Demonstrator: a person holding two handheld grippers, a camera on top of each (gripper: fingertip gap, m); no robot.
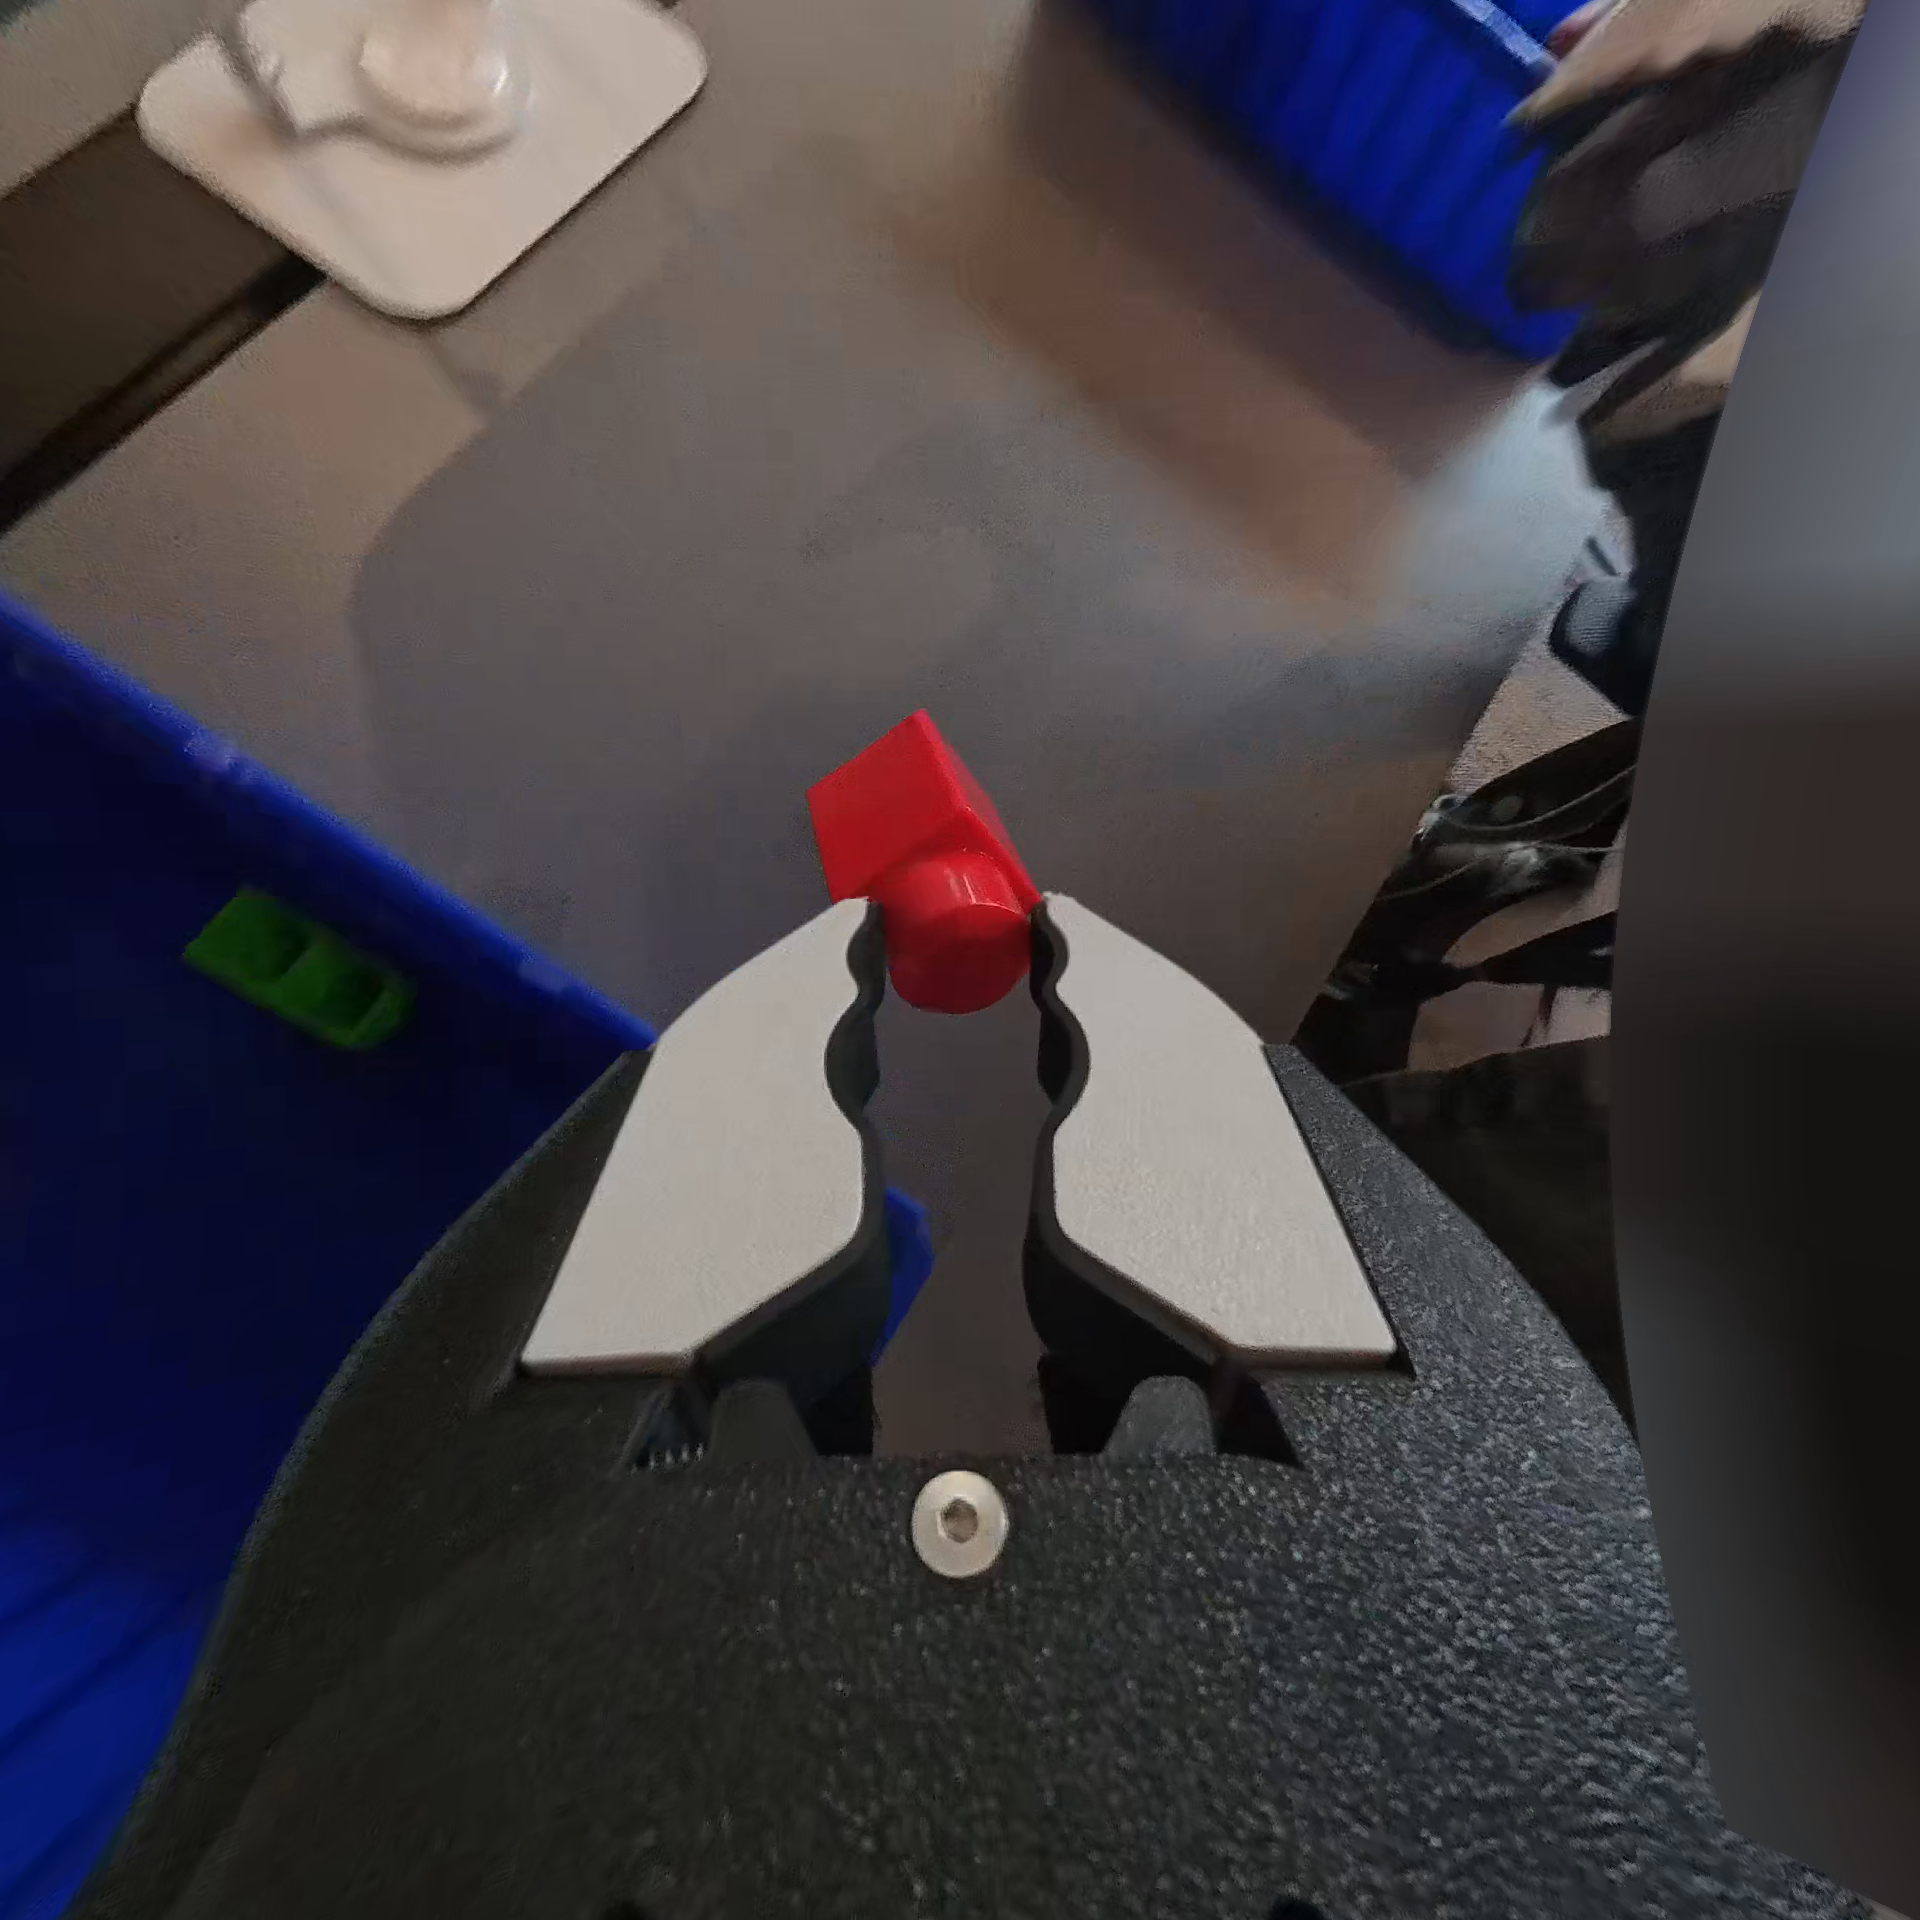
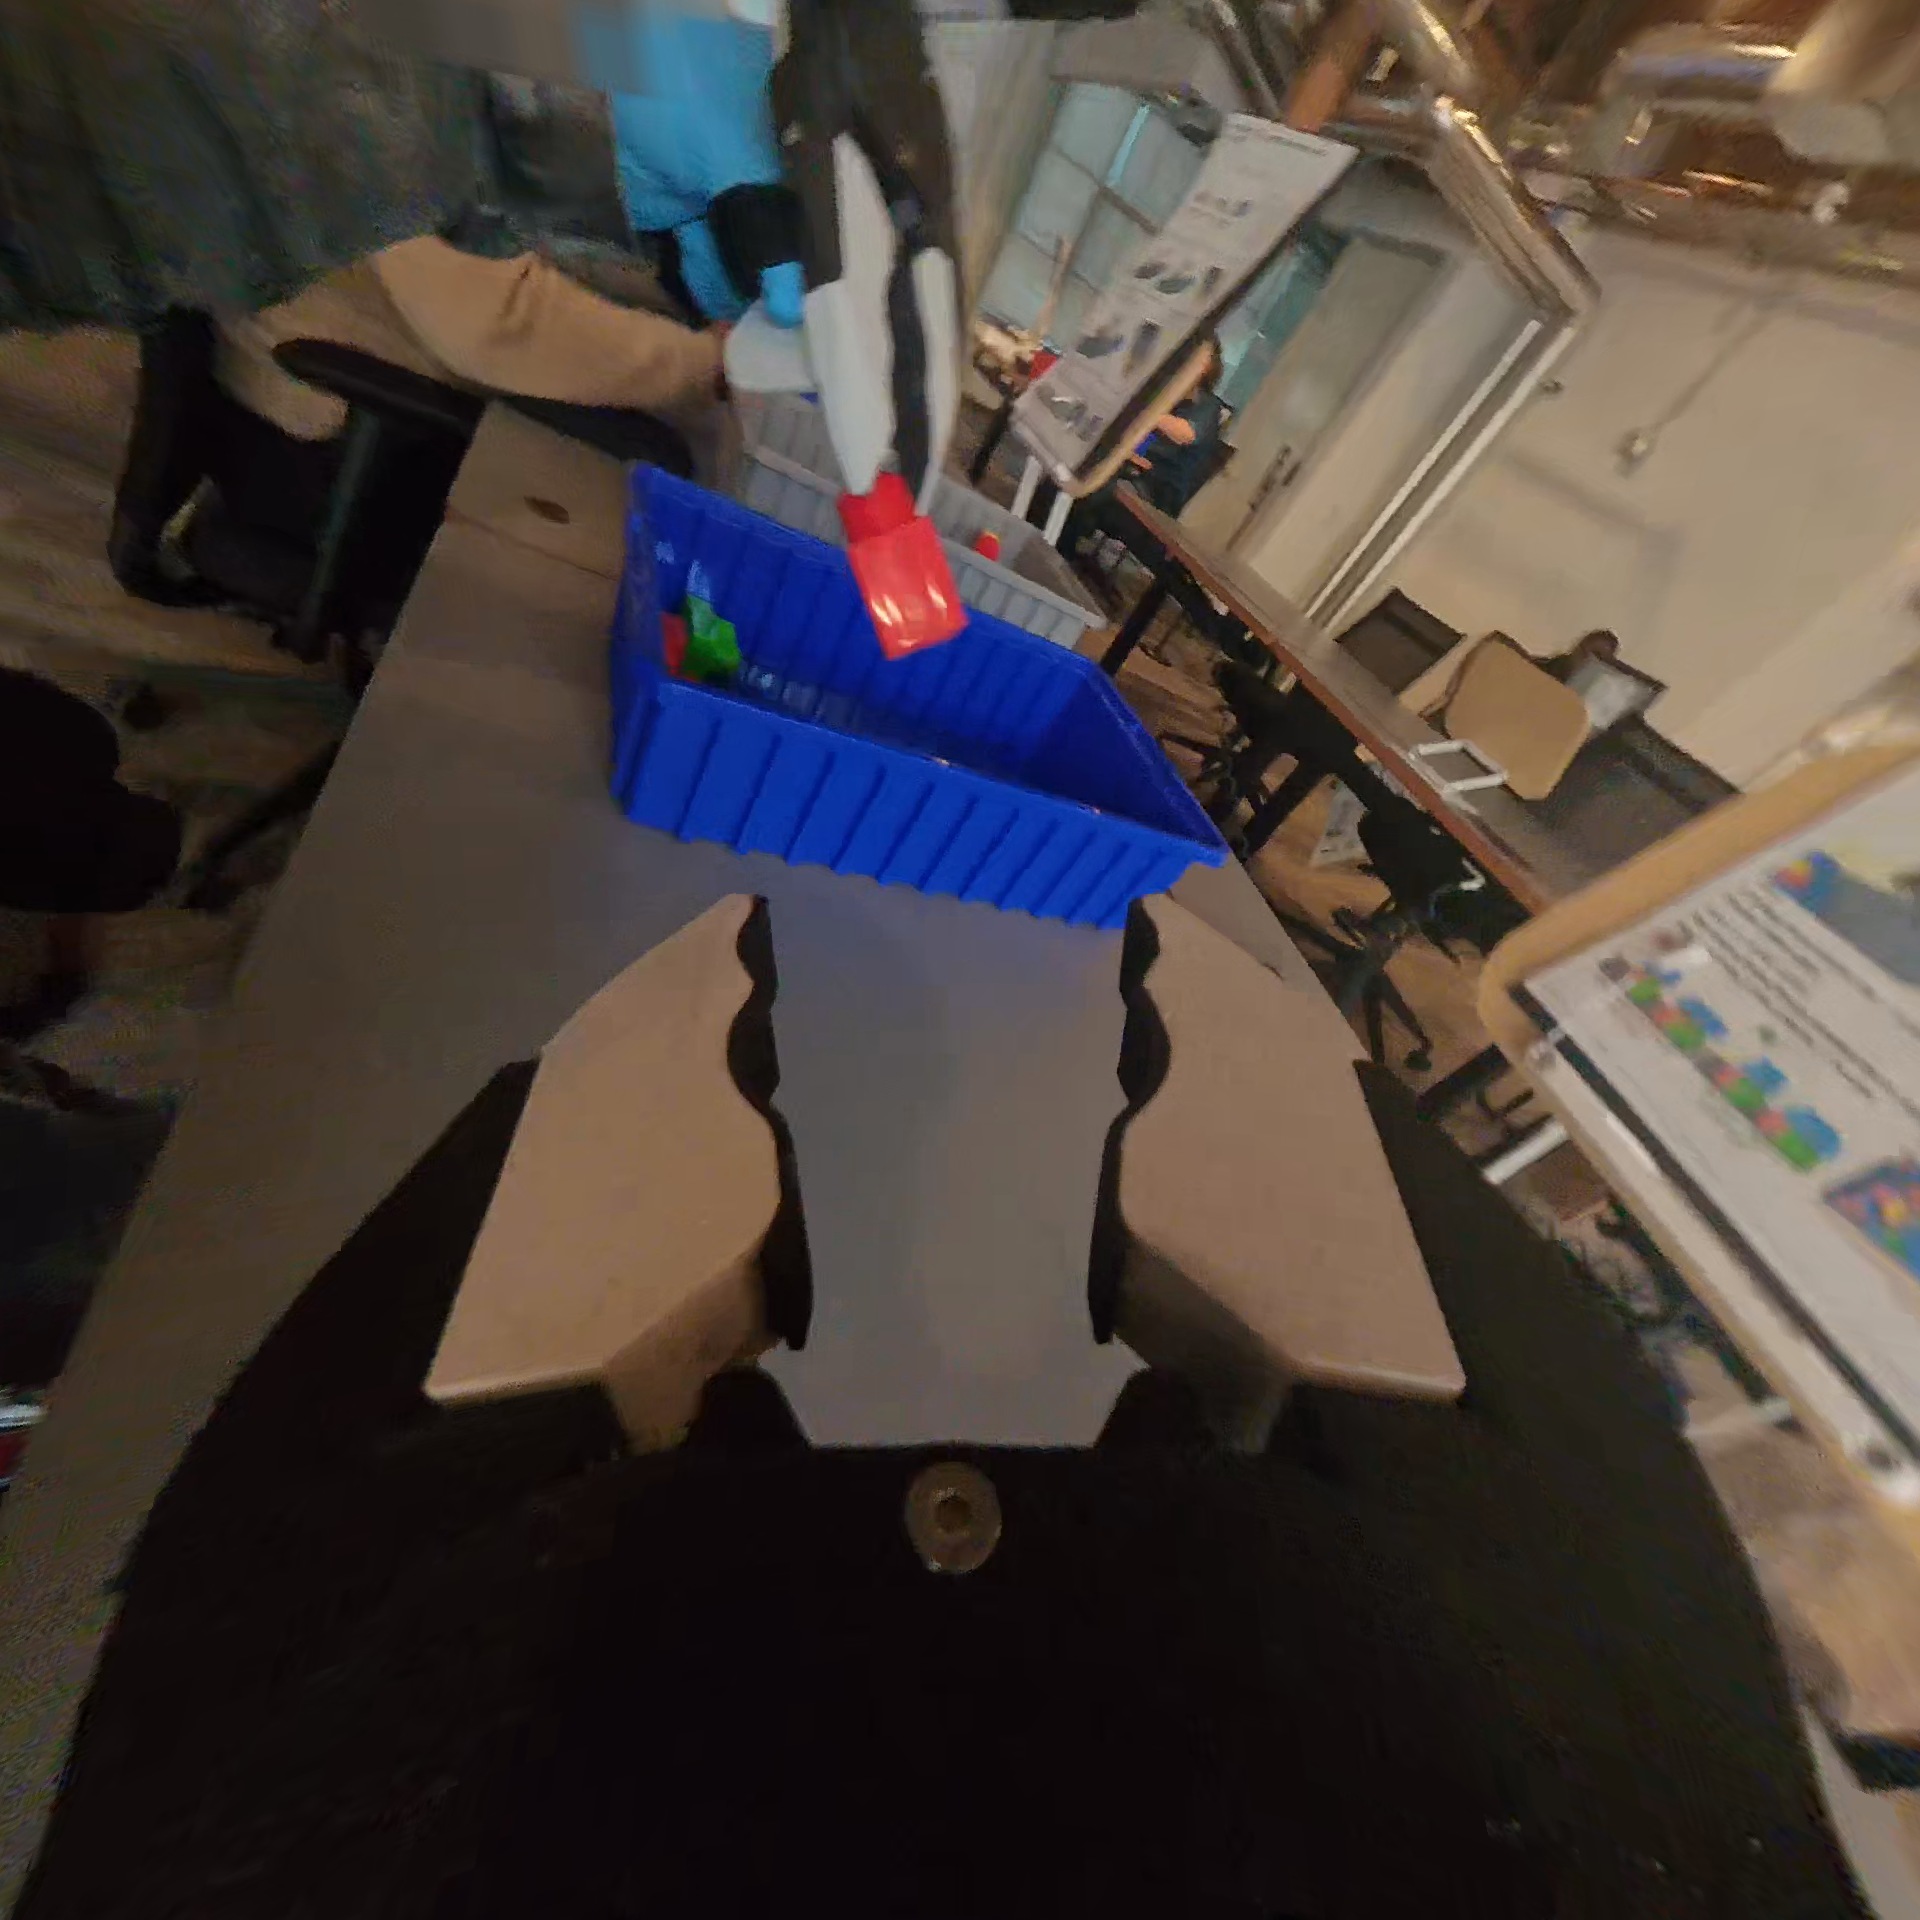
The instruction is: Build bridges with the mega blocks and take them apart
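Note:
My left gripper (image 1: 954, 906) is shut on the stud of a small red block (image 1: 914, 821) and holds it in the air over the grey table (image 1: 727, 540). In the right wrist view the same gripper (image 2: 881, 488) hangs above a blue bin (image 2: 894, 800) with the red block (image 2: 906, 587) at its tips. The bin holds green and red blocks (image 2: 704, 639) at its far left corner. My right gripper (image 2: 948, 920) is open and empty, low over the table in front of the bin. A green block (image 1: 301, 968) lies in the blue bin (image 1: 156, 1039) at the left.
A second blue bin (image 1: 1371, 166) stands at the far right of the left wrist view. A white plate with a clear piece (image 1: 416, 135) lies at the far left. A grey bin (image 2: 997, 561) sits behind the blue one. A board with pictures (image 2: 1745, 1122) stands on the right. Across from one pair of fingers to the other is roughly 20 centimetres.

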